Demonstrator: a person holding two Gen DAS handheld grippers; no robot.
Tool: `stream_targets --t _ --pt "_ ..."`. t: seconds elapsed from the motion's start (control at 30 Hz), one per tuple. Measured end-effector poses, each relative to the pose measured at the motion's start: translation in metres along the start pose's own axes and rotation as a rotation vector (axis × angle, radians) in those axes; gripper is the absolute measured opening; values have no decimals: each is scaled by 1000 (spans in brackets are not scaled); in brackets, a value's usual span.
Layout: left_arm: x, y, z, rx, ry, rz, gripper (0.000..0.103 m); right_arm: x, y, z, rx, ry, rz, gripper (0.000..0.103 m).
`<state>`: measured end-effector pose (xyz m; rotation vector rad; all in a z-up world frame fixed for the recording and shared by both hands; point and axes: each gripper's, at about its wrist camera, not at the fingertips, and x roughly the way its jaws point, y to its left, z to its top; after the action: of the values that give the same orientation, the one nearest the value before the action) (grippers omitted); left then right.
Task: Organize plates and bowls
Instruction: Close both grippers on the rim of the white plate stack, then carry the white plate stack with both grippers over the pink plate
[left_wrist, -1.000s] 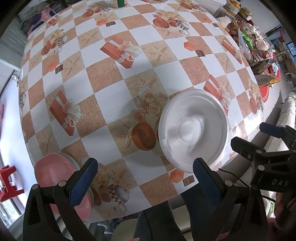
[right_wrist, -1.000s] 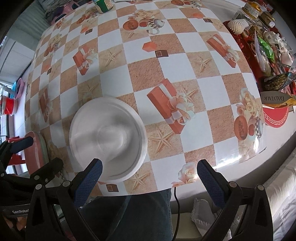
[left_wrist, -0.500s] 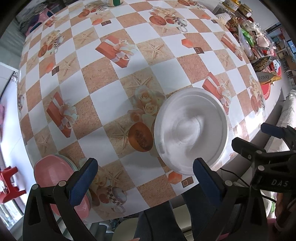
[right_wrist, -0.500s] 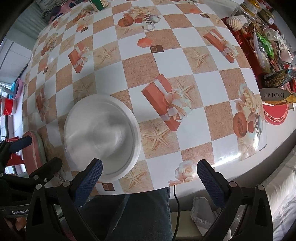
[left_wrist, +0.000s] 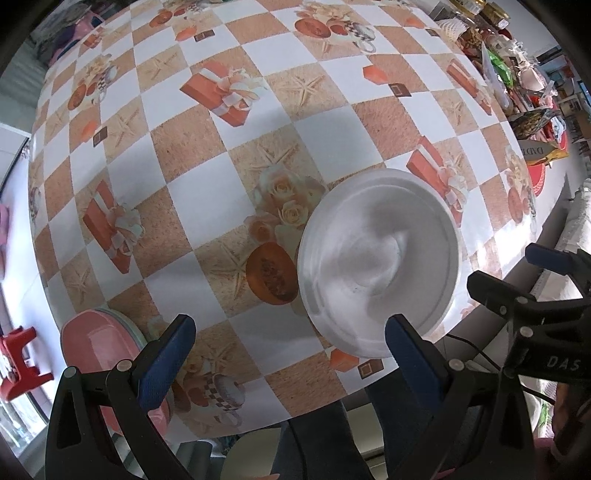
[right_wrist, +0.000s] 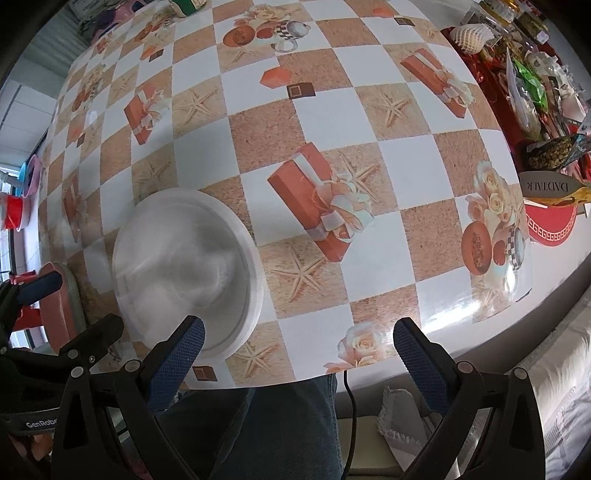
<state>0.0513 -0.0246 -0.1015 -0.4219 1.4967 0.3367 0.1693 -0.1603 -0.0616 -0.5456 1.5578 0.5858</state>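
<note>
Both our claws, left (left_wrist: 284, 354) and right (right_wrist: 299, 354), gape with nothing in them, and the white plate (left_wrist: 378, 258) on the near bench (left_wrist: 221, 177) looks stiff, slippery and breakable, so we should pinch its rim.

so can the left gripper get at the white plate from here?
Probably yes. The left gripper is open, the white plate lies bare near the table edge, and nothing stands between them.
</note>
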Motion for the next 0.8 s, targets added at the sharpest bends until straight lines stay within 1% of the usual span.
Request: stream_targets --t 0.07,0.23,0.37,0.5,0.7,0.73,0.8 --pt "3 1 1 -8 5 1 103 3 -1 2 0 6 0 103" --pt "15 3 8 -25 22 31 103 13 -2 10 -12 26 -3 103" --pt "30 8 13 -64 55 38 103 26 -1 19 -21 39 6 103" --pt "42 11 18 -75 64 54 102 41 0 31 -32 62 14 103" --pt "57 14 23 -87 82 60 91 60 14 45 -64 95 45 103" --pt "60 15 24 -89 90 55 87 62 17 47 -72 99 46 103" --pt "65 16 25 -101 103 17 80 69 23 50 -87 107 46 102"
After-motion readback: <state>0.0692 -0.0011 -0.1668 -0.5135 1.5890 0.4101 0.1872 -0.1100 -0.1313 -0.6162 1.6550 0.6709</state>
